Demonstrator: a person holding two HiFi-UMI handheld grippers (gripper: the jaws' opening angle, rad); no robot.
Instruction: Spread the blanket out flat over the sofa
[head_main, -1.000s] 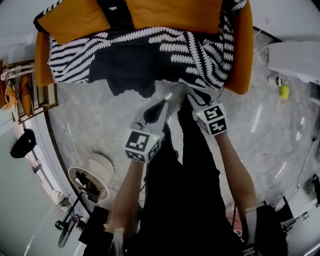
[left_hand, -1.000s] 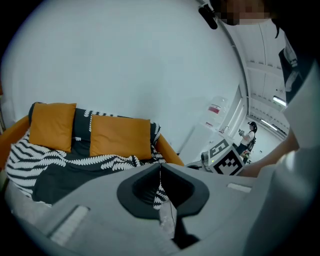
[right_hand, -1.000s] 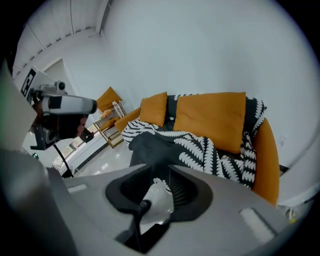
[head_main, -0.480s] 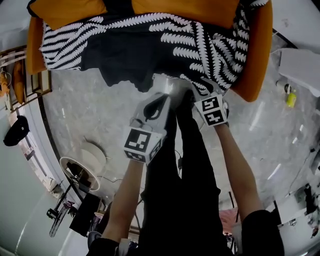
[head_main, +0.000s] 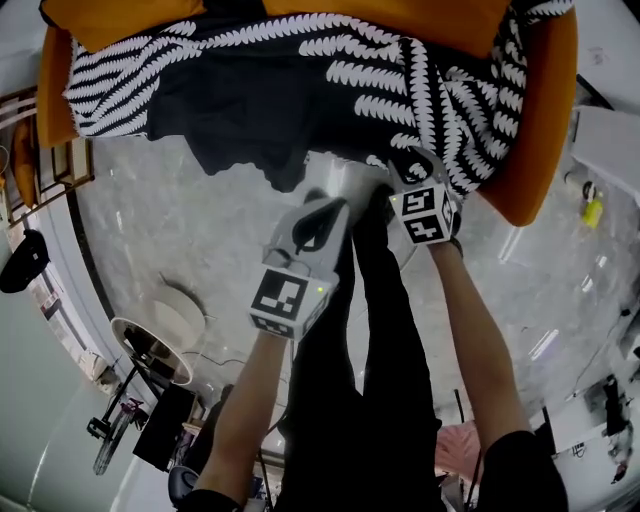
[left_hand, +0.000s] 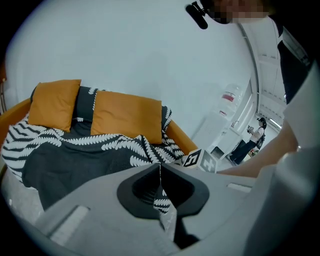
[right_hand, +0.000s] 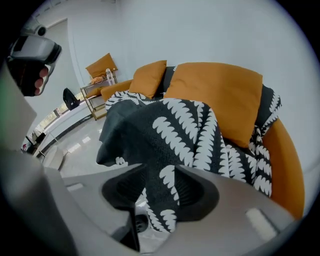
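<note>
The black blanket (head_main: 280, 90) with white leaf print lies rumpled over the seat of the orange sofa (head_main: 535, 130), one dark flap hanging over the front edge. My left gripper (head_main: 318, 205) is below that edge. In the left gripper view the left gripper (left_hand: 160, 175) is shut, with a strip of patterned cloth (left_hand: 162, 205) caught in its jaws. My right gripper (head_main: 405, 165) is at the blanket's front right part. Its jaws (right_hand: 160, 185) have just been opening, and a fold of blanket (right_hand: 170, 130) runs loosely between them, with a gap on one side.
Orange cushions (left_hand: 125, 115) lean on the sofa back. The person's black-clad legs (head_main: 370, 330) stand on the marble floor just before the sofa. A shelf (head_main: 40, 150) stands at the left, a round white stand (head_main: 165, 325) at the lower left, and a yellow bottle (head_main: 592, 212) at the right.
Both grippers have come down along the sofa's front, the right one staying at the blanket's front right part. The sofa sits higher in the head view than before.
</note>
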